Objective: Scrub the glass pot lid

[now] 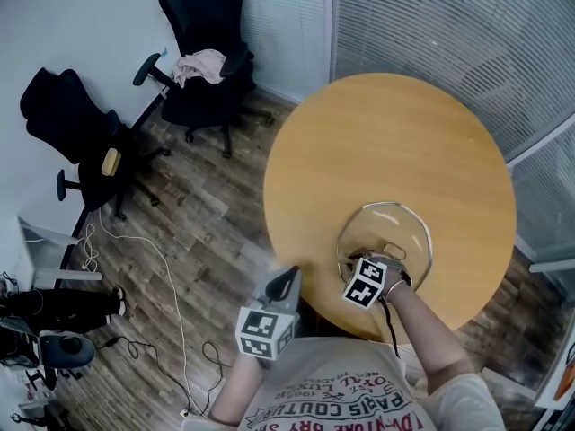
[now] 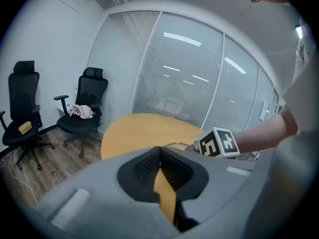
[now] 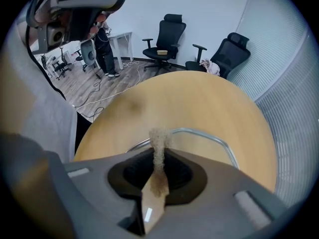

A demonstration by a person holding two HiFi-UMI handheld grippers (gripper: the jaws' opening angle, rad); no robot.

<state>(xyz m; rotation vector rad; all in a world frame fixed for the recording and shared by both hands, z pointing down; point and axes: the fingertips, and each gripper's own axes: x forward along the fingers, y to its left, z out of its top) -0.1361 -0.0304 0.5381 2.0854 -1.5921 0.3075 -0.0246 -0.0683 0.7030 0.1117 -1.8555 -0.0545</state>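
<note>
Left tool (image 1: pixel 289 277) is nearest to me, held off the counter's near edge and above the floor, its jaws pressed together on nothing. It touches neither the lid nor the counter.

Right tool (image 3: pixel 160 151) is a little further out, over the near part of the lid (image 1: pixel 395 227). Its jaws pinch a thin tan scouring pad (image 3: pixel 159 136), which sticks out past the tips and points at the lid's near metal rim. I can't tell for certain whether the pad is touching the glass or just above it.

That lid lies flat on the round wooden counter (image 1: pixel 377 142), close to the edge on my side, with nothing holding it in place.

I judge that the scrubbing step is at hand, with the pad gripped and brought to the work. Next I would press the pad down and sweep it across the glass. Since a loose lid is likely to slide under that push, I would first bring the free tool in to steady the rim.

Well beyond the counter, two black chairs (image 1: pixel 202 52) stand by the wall, one with a cloth (image 1: pixel 202 64) on its seat.
</note>
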